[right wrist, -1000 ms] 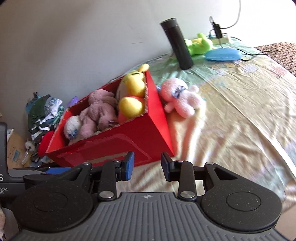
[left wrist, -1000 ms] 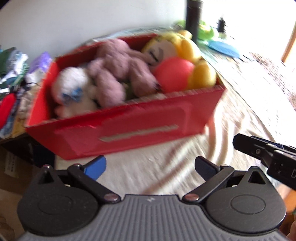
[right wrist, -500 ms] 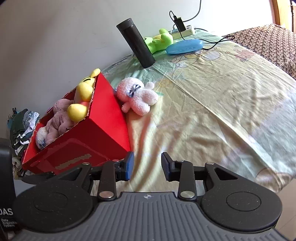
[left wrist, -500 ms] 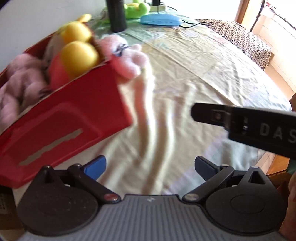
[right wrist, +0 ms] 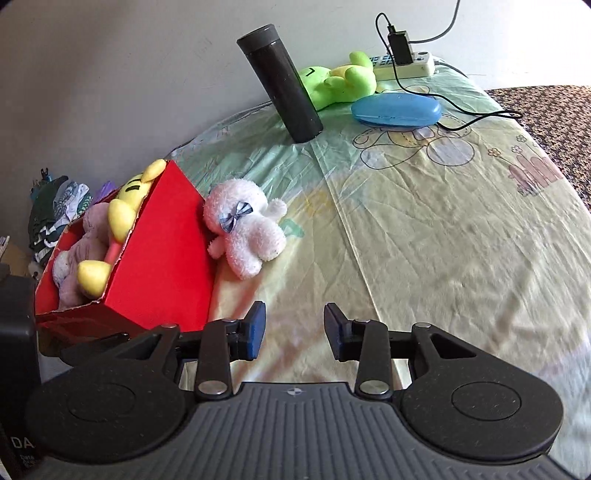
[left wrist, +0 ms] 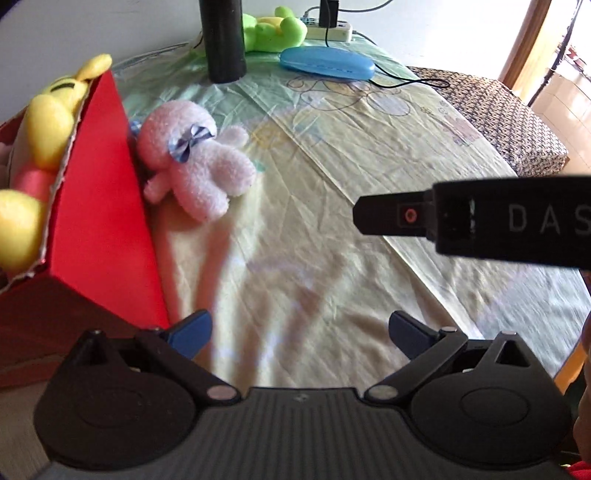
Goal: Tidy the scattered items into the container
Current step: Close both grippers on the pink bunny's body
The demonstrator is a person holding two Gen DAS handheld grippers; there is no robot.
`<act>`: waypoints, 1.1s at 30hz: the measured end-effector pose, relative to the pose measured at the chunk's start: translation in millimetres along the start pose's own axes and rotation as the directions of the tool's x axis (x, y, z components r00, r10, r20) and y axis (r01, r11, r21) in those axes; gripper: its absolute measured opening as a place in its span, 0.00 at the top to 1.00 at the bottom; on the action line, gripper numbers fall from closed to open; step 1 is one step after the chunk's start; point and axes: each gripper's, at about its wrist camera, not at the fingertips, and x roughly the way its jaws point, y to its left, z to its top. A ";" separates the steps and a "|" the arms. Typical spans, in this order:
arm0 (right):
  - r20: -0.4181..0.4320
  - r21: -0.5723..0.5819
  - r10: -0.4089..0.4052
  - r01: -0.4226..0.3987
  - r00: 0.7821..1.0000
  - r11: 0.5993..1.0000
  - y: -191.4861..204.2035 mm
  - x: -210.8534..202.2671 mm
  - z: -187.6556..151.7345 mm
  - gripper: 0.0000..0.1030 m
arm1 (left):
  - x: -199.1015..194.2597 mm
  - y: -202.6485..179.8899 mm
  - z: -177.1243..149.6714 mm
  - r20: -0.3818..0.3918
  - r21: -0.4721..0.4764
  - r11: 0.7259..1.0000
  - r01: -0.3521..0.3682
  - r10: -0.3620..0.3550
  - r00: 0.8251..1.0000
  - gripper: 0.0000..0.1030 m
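Observation:
A red cardboard box [right wrist: 159,254] [left wrist: 99,206] stands at the left of the bed, holding several plush toys, a yellow one [right wrist: 122,210] among them. A pale pink plush with a blue bow [right wrist: 245,227] [left wrist: 195,166] lies on the sheet against the box's right side. A green plush [right wrist: 340,81] [left wrist: 273,31] lies at the far end. My left gripper [left wrist: 299,330] is wide open and holds nothing, low over the sheet beside the box corner. My right gripper [right wrist: 293,326] has its jaws opening, with nothing between them, short of the pink plush.
A tall black flask [right wrist: 280,83] stands at the back, with a blue case [right wrist: 395,109] and a power strip with a cable [right wrist: 402,62] near the green plush. The yellow-green sheet [right wrist: 424,229] covers the bed. Clothes [right wrist: 55,206] are piled left of the box.
Both grippers have swung right, away from the box front toward the pink plush and the open sheet. The right gripper's jaws have parted a little wider.

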 end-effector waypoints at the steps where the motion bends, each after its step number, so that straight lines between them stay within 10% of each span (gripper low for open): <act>1: -0.009 -0.013 0.010 -0.010 1.000 1.000 -3.3 4.3 4.8 0.63 | 2.7 -0.6 1.1 0.002 -0.013 1.000 -0.013 0.013 1.000 0.02; 8: -0.080 -0.076 0.091 -0.097 0.993 0.992 -12.6 40.7 37.7 0.63 | 14.7 10.6 10.5 0.040 -0.166 0.984 -0.067 0.075 0.996 0.02; 27: -0.215 -0.173 0.191 -0.230 0.958 0.958 0.1 128.1 75.2 0.53 | 41.9 19.7 20.1 -0.061 -0.210 0.975 -0.079 0.067 0.996 0.02; 33: -0.283 -0.121 0.250 -0.293 0.926 0.948 -5.9 147.0 72.7 0.69 | 41.5 21.5 20.4 -0.064 -0.227 0.970 -0.088 0.075 0.995 0.03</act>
